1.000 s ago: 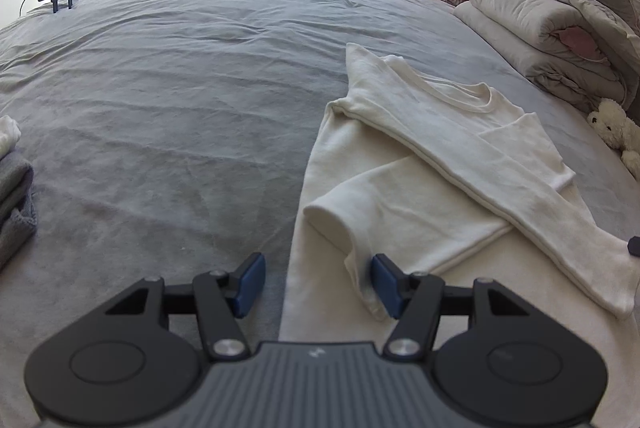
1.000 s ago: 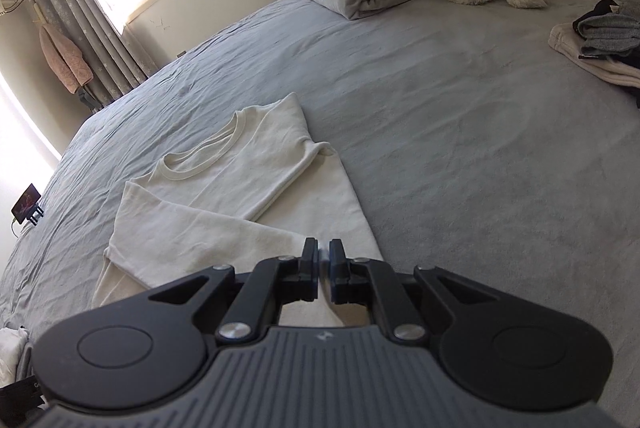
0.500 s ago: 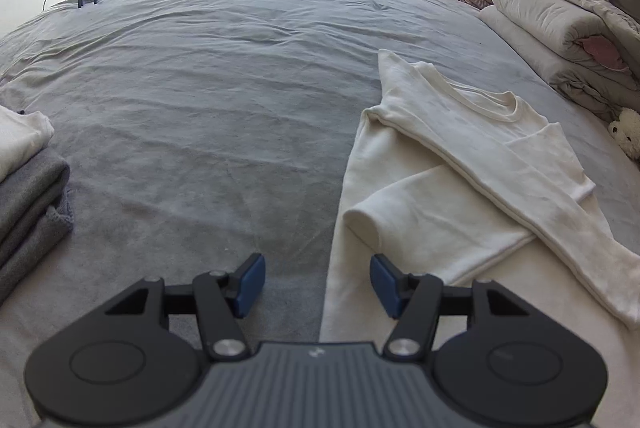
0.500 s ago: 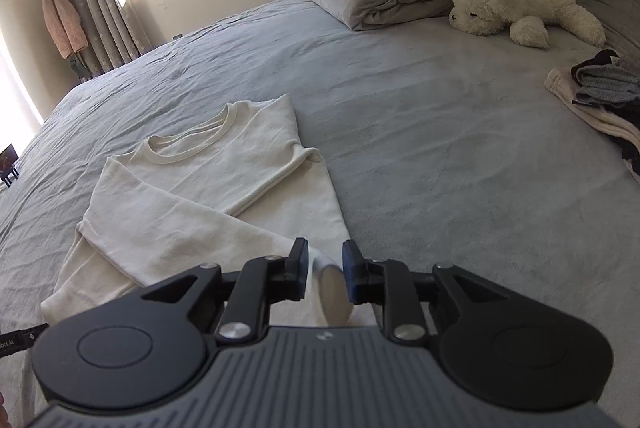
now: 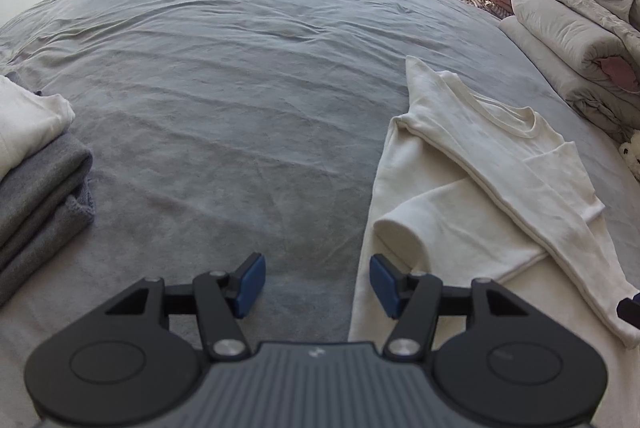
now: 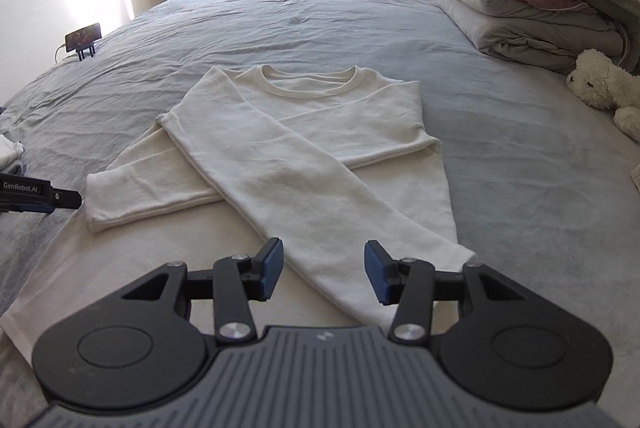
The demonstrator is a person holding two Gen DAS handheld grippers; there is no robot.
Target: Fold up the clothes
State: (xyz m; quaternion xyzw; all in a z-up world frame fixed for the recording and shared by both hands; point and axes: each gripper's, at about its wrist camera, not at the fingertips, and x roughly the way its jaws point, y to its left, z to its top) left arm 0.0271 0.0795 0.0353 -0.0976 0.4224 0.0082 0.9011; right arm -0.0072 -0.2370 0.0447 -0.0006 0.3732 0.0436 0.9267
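The cream sweater (image 6: 320,147) is lying flat on the grey bed (image 6: 520,163), collar toward the window, with both sleeves now crossed over the chest. A second ago the right gripper (image 6: 323,274) was pinched shut on the cuff of the long sleeve; now its jaws are opening, and the cuff is lying loose on the body of the sweater between and beneath the blue pads, which are no longer pressing on it. The left gripper (image 5: 317,284) is hovering with its jaws standing apart and empty over the bed, just beside the sweater's left edge and near the other folded sleeve (image 5: 440,240), much where it was before. With the second sleeve laid across and let go, the sleeve stage is looking finished; the next step is probably folding the hem up toward the collar. A stack of folded clothes (image 5: 36,163) is waiting well apart at the left.
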